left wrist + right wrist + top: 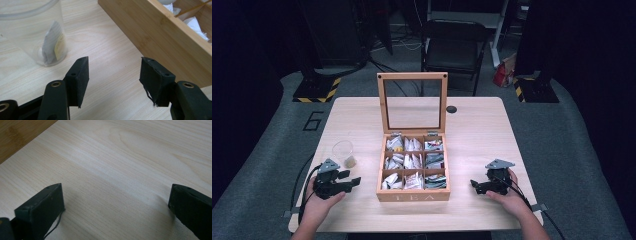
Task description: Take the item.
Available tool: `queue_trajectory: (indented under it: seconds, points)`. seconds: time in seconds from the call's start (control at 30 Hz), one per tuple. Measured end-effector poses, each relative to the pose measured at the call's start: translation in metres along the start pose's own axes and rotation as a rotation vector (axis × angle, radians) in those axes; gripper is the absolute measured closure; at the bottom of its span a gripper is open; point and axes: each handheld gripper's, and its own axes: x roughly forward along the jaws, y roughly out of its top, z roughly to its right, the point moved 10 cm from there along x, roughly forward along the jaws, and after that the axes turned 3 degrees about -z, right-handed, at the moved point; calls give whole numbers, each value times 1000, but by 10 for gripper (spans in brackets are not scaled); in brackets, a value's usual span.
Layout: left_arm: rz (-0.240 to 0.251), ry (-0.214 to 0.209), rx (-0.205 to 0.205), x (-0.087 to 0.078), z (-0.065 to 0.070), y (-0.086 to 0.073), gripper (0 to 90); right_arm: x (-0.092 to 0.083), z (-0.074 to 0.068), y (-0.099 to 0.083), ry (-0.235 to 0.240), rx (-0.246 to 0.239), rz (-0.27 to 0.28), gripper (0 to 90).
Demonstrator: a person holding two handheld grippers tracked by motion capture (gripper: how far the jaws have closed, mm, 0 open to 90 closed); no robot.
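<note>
Left gripper, black w/ grey three-cornered plate on top, rests low on the light wood-grain tabletop at the box's left; in the left gripper view its jaws stand wide apart, nothing btwn them but bare tabletop, touching nothing that can be seen. Right gripper, same build, sits at the box's right, held by the person's right hand; in the right gripper view its jaws are also wide apart over bare tabletop, gripping nothing. A thin frayed strip hangs off one jaw pad on each gripper. Left hand holds the left gripper from below. Between the two: an open light-bamboo tea box w/ nine compartments full of paper tea sachets, glass-paned lid standing upright at the back. Front wall reads "TEA". Box corner also shows in the left gripper view, just beside that gripper's right-side jaw. Clear plastic cup stands on the tabletop left of the box, near the left gripper, w/ one sachet inside; in the left gripper view the cup holds a grey-white tea sachet w/ a yellowish label, print too blurred to read. A "6" is marked on the grey floor left of the table.
</note>
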Motion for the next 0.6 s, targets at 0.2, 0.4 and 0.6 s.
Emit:
queue_trajectory:
  seconds: [0.2,0.4,0.6]
  points:
    - [-20,-8,5,6,0,-5,403,0,0,0,3,-2,-2,0]
    - [-32,-36,28,12,7,-8,401,0,0,0,1,-1,0,0]
    - [-36,-36,52,19,10,-10,399,0,0,0,0,0,0,0]
